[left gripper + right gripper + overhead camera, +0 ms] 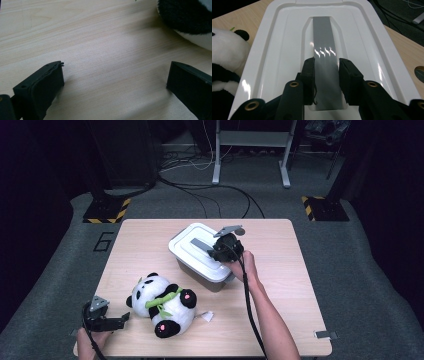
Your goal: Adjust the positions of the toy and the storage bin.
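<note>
A white storage box (200, 255) stands on the wooden table (280, 270) with its white lid (274, 50) on. A grey handle strip (324, 35) runs along the middle of the lid. My right gripper (326, 62) is on top of the lid (187, 242), and its black pads press on both sides of the handle. A plush panda (162, 302) with a green bamboo sprig lies near the table's front left. My left gripper (122, 319) rests low over the wood just left of the panda (187, 15). Its jaws stand wide apart with bare tabletop between them (116, 67).
A white tag (206, 316) lies beside the panda. A small grey tape piece (326, 334) sits at the table's front right corner. Beyond the far edge lie floor cables (210, 190), stand bases with yellow-black stripes (107, 210) and a metal frame (250, 150).
</note>
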`<state>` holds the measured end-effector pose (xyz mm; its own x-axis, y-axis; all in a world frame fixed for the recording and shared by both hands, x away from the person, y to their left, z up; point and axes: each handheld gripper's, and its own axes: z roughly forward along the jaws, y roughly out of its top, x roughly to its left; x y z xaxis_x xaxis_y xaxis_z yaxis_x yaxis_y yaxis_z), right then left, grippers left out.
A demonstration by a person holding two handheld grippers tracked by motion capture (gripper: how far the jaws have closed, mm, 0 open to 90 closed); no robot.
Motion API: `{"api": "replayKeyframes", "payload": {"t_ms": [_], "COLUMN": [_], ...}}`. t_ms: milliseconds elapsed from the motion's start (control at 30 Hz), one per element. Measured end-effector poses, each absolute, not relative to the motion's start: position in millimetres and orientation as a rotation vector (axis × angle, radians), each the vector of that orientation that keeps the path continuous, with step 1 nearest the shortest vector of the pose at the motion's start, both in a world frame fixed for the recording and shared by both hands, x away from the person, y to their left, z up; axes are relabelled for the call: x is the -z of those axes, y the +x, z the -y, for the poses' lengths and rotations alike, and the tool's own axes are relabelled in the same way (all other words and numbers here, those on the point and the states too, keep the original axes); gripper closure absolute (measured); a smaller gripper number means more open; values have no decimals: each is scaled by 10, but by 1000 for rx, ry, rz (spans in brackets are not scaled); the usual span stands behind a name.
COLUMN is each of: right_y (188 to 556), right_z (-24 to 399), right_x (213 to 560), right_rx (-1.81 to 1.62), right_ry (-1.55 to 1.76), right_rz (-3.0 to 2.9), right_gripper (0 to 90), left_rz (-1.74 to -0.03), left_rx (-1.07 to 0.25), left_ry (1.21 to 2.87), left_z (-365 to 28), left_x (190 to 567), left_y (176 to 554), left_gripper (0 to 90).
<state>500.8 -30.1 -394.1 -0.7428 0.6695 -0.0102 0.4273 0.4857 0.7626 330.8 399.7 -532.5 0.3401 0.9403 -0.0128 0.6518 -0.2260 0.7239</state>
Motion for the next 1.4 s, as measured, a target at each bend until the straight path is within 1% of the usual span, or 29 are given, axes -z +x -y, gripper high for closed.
{"api": "replayKeyframes", "payload": {"t_ms": [267,433,567,700,867,1033,1067,1100,1400], "right_y": [4821,4610,4546,4565,4718,4838,4849,4847,4816], "right_z": [474,618,679,652,547,472,455,444,424], "right_x": [3954,3955,3956,3919,3877,3859,3852,3850,3868], "right_rx": [-1125,-1113,-1113,-1067,-1016,-1011,-999,-1002,-1018], "right_ry": [974,1006,998,989,977,984,980,992,983], "right_rz": [-2392,-2370,-2370,-2395,-2436,-2477,-2481,-2481,-2455], "right_gripper": [668,667,666,655,584,587,608,657,666], "left_rz": [-1390,-1390,-1389,-1388,-1389,-1389,-1390,-1390,-1393], "left_rx": [-577,-581,-580,-582,-584,-583,-582,-583,-581], "left_ry": [1971,1968,1968,1968,1967,1967,1967,1967,1969], "left_z": [-3999,-3996,-3996,-3997,-3995,-3995,-3995,-3995,-3995], "left_x": [5323,5325,5325,5325,5326,5326,5326,5326,5323], "left_y": [3308,3308,3309,3309,3310,3310,3309,3310,3309], "left_gripper": [7,6,7,7,7,7,7,7,7]}}
